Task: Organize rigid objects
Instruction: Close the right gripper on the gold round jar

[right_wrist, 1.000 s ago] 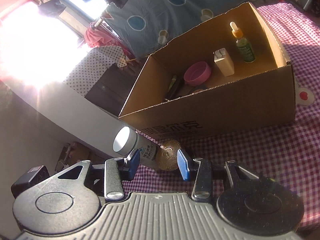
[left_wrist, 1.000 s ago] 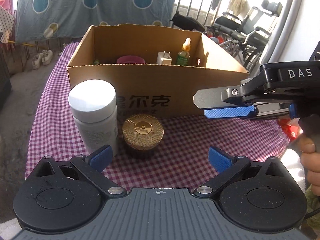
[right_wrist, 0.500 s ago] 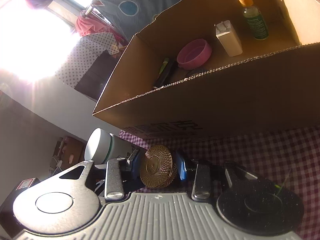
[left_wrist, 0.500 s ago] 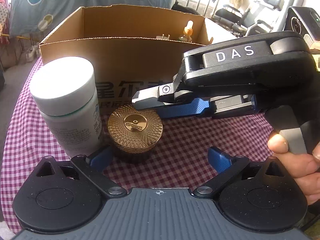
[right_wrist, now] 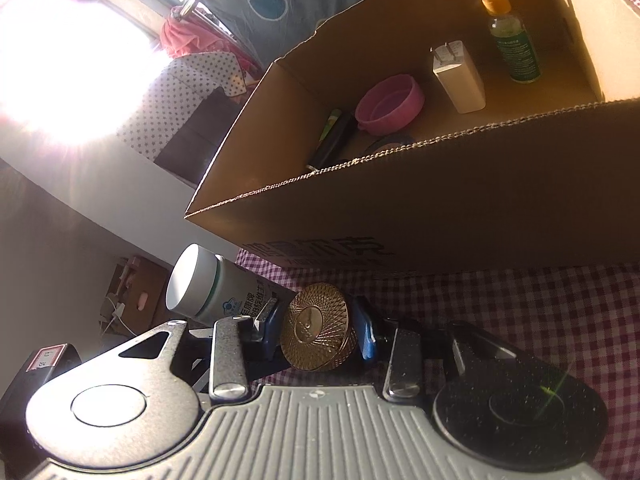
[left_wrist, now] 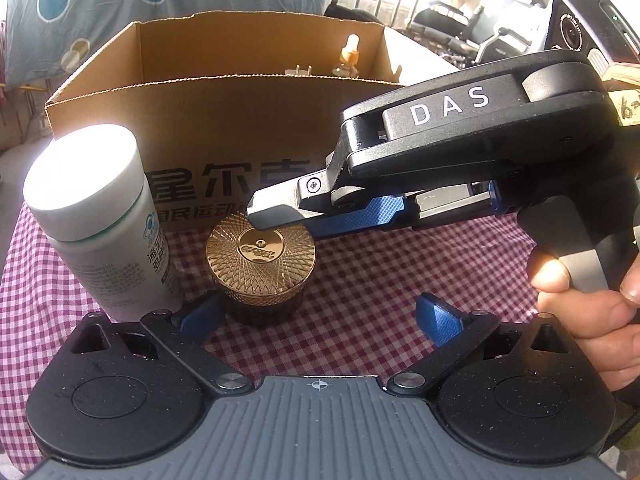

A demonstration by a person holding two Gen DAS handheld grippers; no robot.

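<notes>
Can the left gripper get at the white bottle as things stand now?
Probably yes. The left gripper is open, and the white bottle stands upright just beyond its left finger. The gold-lidded jar beside it, straddled by the right gripper, crowds one side.

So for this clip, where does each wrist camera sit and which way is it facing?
Left wrist: on the left gripper, looking forward and down at the gold-lidded jar, white bottle and cardboard box; it shows its open fingers, the right gripper and a hand.
Right wrist: on the right gripper, tilted, looking past the jar between its pads into the box at the dropper bottle, charger and pink bowl.
Shared: jar, bottle, box.
</notes>
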